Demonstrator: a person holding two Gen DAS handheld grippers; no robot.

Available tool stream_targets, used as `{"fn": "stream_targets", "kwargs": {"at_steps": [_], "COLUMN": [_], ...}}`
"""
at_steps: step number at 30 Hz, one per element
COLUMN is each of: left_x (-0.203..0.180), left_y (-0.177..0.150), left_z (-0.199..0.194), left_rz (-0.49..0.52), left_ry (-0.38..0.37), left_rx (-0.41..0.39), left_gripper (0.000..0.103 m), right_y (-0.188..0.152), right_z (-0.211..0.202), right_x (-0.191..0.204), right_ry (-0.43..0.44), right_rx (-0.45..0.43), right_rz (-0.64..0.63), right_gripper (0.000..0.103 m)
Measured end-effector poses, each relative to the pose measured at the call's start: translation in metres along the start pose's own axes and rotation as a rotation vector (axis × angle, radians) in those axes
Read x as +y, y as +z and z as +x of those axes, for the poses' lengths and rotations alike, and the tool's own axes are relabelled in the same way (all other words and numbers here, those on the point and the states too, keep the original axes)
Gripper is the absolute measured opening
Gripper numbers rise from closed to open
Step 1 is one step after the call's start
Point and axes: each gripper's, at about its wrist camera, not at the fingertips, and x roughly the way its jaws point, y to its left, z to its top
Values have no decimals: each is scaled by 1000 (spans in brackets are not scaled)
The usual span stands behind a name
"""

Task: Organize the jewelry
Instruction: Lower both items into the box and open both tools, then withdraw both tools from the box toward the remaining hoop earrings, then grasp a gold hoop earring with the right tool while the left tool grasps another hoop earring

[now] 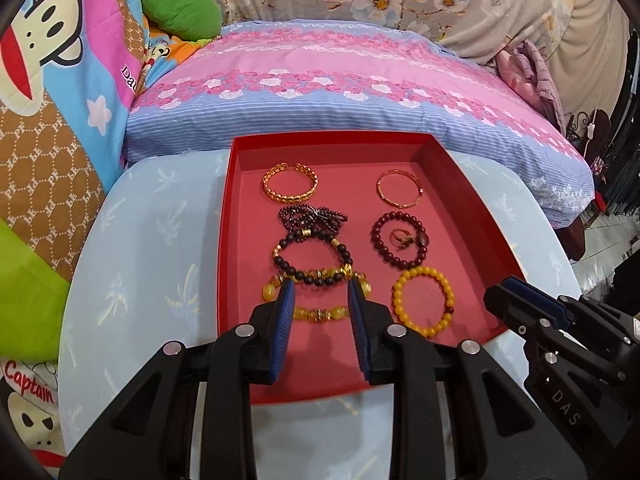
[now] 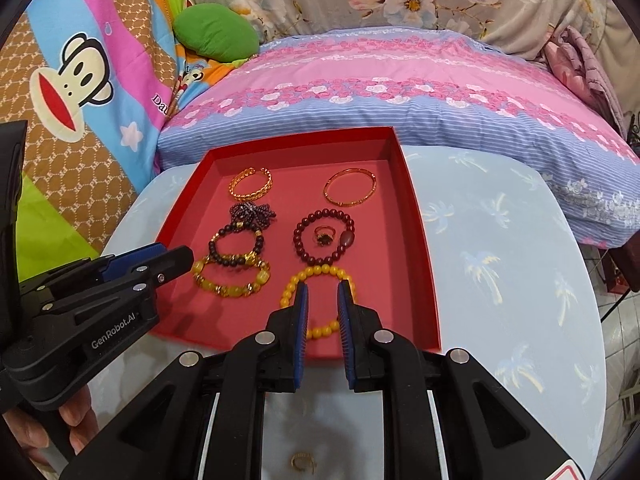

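Observation:
A red tray (image 1: 332, 138) (image 2: 304, 136) on the table holds two columns of jewelry. On the left lie a gold chain bangle (image 1: 290, 199), a purple bead cluster (image 1: 314, 218), a dark bead bracelet (image 1: 276, 258) and an amber charm bracelet (image 1: 320, 314). On the right are a thin gold bangle (image 2: 348, 203), a dark red bead bracelet (image 2: 298, 240) around a ring (image 2: 323, 237), and a yellow bead bracelet (image 2: 320, 270). My left gripper (image 1: 320, 286) hovers open over the amber bracelet. Above the yellow bracelet my right gripper (image 2: 323, 286) stands narrowly open. Neither holds anything.
The tray sits on a round pale blue table (image 2: 500, 260) with palm prints. A small gold ring (image 2: 301, 462) lies on the table near its front edge. A pink and blue pillow (image 1: 340, 72) and patterned bedding crowd the far side. A hand (image 2: 76, 420) holds the left gripper.

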Motion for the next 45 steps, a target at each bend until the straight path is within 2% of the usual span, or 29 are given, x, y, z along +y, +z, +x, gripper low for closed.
{"fn": "stream_targets", "kwargs": {"at_steps": [11, 23, 27, 29, 35, 40, 45], "left_x": [-6, -10, -9, -9, -5, -3, -3], "left_y": [-40, -94, -106, -111, -124, -130, -133], "left_z": [-35, -37, -37, -37, -36, -39, -39], "left_rz": [7, 15, 11, 6, -6, -10, -9], "left_ry": [-9, -7, -17, -18, -14, -5, -9], "left_rx": [-8, 59, 78, 86, 105, 99, 107], "left_gripper": [32, 32, 32, 33, 38, 51, 51], "right_y": [-55, -105, -112, -114, -115, -115, -114], "right_z": [-27, -25, -23, -22, -16, -9, -4], "right_x": [2, 6, 6, 7, 11, 13, 17], "right_ry": [-5, -8, -9, -9, -4, -6, -24], "right_rx": [41, 111, 119, 118, 130, 134, 128], "right_rz": [-8, 0, 2, 3, -9, -17, -45], "right_gripper": [16, 17, 17, 25, 26, 26, 26]}}
